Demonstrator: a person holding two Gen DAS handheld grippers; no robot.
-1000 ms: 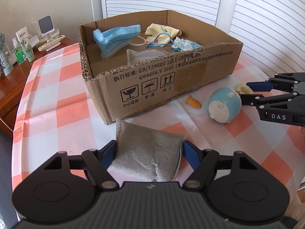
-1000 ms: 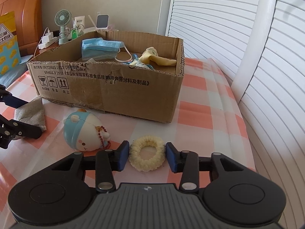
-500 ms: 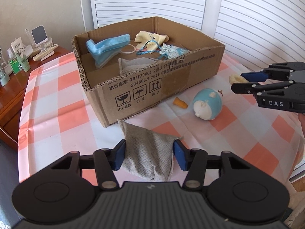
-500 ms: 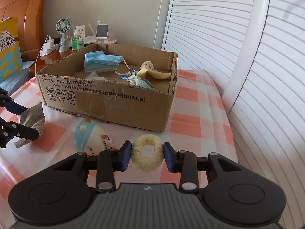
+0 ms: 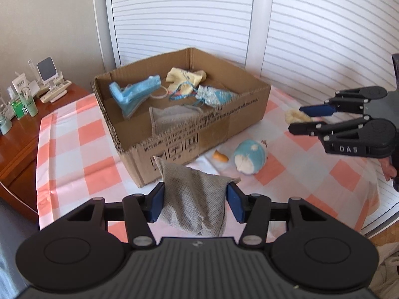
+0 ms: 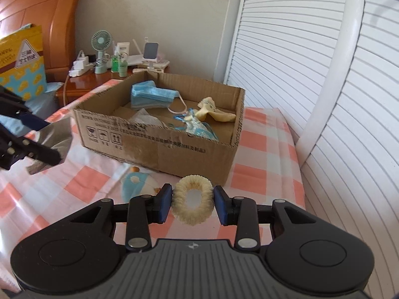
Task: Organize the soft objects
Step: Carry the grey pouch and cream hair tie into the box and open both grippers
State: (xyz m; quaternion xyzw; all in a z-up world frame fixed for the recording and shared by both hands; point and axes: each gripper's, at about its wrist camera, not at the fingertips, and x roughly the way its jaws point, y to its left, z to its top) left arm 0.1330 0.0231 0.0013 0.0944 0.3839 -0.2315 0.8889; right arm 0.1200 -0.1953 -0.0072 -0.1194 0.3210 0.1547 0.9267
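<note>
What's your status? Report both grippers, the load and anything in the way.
Left gripper shut on grey pouch. Right gripper shut on fuzzy hair tie. Cardboard box ahead, open-topped. Blue plush toy on the cloth below.

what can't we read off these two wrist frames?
- Grey pouch: lower end hidden behind the left claw body, left wrist view.
- Blue round plush: face hidden by the right claw, right wrist view.
- Cardboard box: small print blurred in both views.
- Cream scrunchie: mostly behind a finger, left wrist view.
</note>
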